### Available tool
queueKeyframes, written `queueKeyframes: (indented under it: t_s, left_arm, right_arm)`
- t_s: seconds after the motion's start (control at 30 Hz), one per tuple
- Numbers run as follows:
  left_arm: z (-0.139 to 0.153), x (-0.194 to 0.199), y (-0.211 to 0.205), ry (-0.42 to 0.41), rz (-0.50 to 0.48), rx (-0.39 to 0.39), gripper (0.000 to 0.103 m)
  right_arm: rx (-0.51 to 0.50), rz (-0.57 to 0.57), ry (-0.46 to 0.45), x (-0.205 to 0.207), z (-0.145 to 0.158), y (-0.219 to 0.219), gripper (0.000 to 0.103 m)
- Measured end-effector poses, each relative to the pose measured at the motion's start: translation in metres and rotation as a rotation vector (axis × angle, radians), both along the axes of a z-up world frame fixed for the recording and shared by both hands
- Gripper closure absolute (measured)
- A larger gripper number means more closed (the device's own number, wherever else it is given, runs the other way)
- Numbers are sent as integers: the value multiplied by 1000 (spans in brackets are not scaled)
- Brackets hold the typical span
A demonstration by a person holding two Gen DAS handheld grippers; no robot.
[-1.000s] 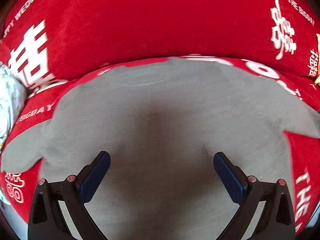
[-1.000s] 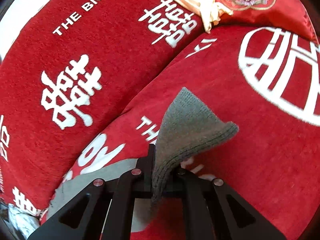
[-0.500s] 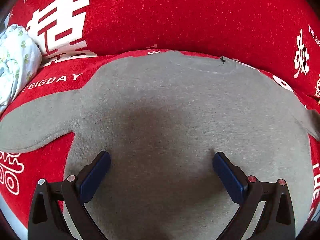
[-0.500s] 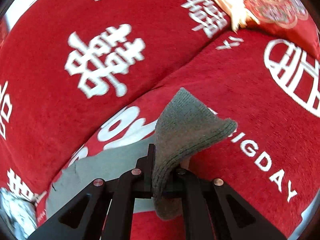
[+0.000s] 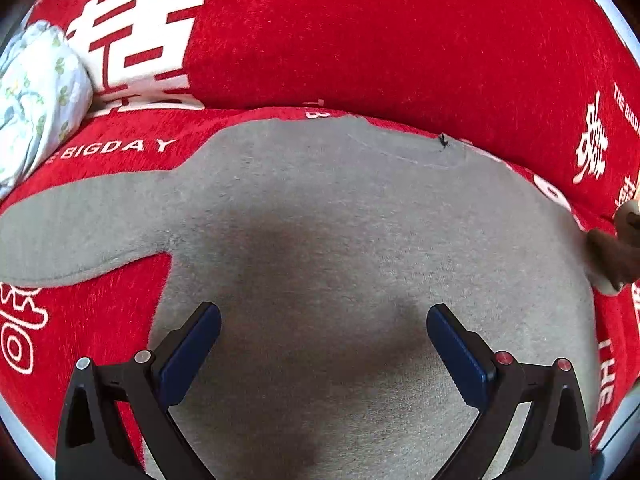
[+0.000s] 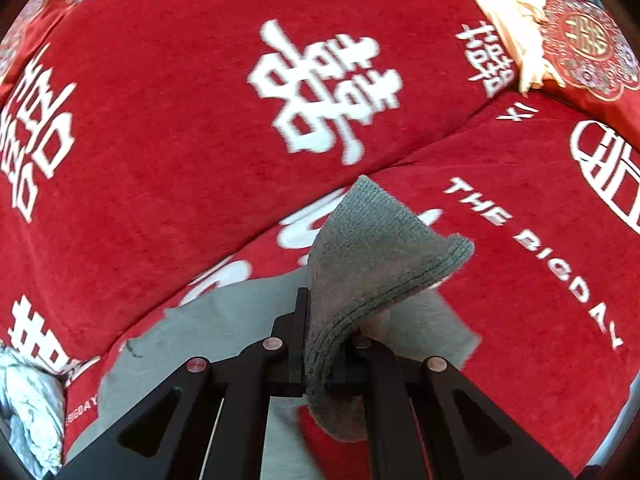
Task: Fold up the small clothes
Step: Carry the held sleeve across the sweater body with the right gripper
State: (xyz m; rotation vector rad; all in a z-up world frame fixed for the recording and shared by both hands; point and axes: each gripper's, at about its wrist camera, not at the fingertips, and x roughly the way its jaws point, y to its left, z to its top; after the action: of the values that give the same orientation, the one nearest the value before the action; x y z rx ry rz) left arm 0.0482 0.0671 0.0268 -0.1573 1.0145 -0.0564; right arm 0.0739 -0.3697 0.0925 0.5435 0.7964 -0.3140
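A small grey knit sweater [image 5: 340, 240] lies flat on a red sofa seat, neck toward the backrest, its left sleeve [image 5: 80, 232] spread out to the left. My left gripper [image 5: 322, 344] is open and empty above the sweater's body, blue pads apart. My right gripper [image 6: 324, 344] is shut on the ribbed cuff of the other sleeve [image 6: 376, 252] and holds it lifted over the sweater's body [image 6: 224, 332]. That lifted cuff shows at the right edge of the left wrist view [image 5: 612, 256].
The red sofa cover [image 6: 160, 140] with white lettering covers seat and backrest. A white floral cloth bundle [image 5: 36, 92] lies at the left. A cream cloth and an embroidered red cushion [image 6: 580, 44] sit at the far right.
My right gripper has carried the cuff leftward, over the sweater's body. The left gripper has shifted left; the left sleeve and bundle show more fully. It stays open.
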Motion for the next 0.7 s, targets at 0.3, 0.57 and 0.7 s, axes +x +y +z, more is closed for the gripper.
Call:
queueKeyframes:
  t_s: [0.3,0.57,0.7]
  left_arm:
    - [5,-2,12,-13,16,-24,0]
    - [6,-6,21,-31,15,-9,0]
    - [9,-9,31,-41,19,-21,0]
  right_arm:
    - [-6,100,-25,25,13,76,98]
    - [-14,179,-24,38,5,142,98]
    - [-14,204,-34,46,-2,175,98]
